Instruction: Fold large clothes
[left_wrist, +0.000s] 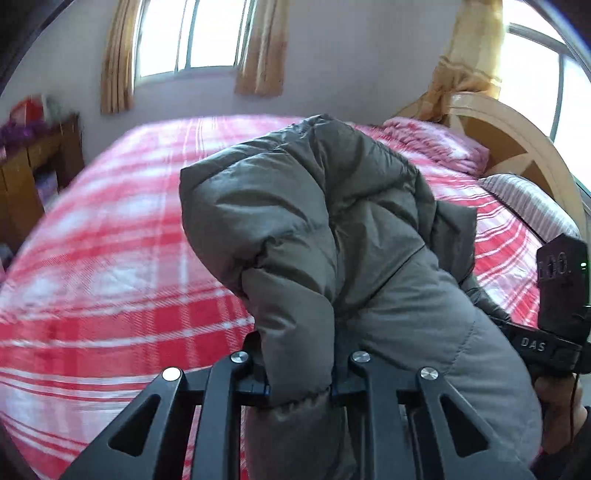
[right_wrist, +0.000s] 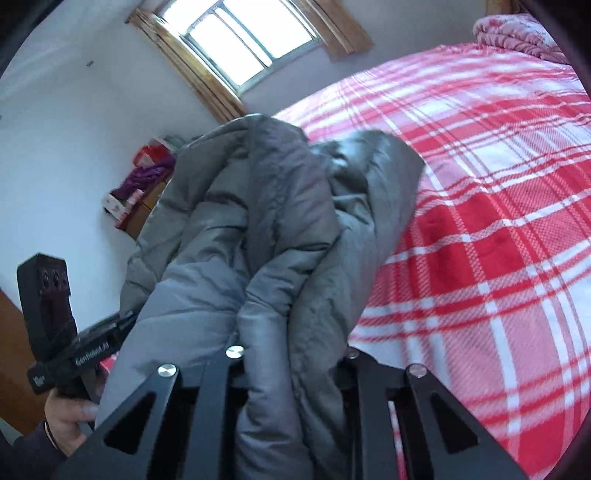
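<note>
A grey padded jacket (left_wrist: 314, 221) hangs bunched up in the air above the bed, held by both grippers. My left gripper (left_wrist: 299, 376) is shut on a thick fold of the jacket, which hides its fingertips. My right gripper (right_wrist: 291, 369) is shut on another bunch of the jacket (right_wrist: 266, 229). The right gripper's body (left_wrist: 554, 325) shows at the right edge of the left wrist view, and the left gripper's body (right_wrist: 62, 332) shows at the lower left of the right wrist view, each in a hand.
A bed with a red and white plaid cover (left_wrist: 110, 258) (right_wrist: 480, 221) lies below. A pink folded blanket (left_wrist: 436, 144), a striped pillow (left_wrist: 528, 206) and a wooden headboard (left_wrist: 517, 147) are at its far right. A wooden cabinet (left_wrist: 33, 177) stands left. Curtained windows (left_wrist: 192, 37) are behind.
</note>
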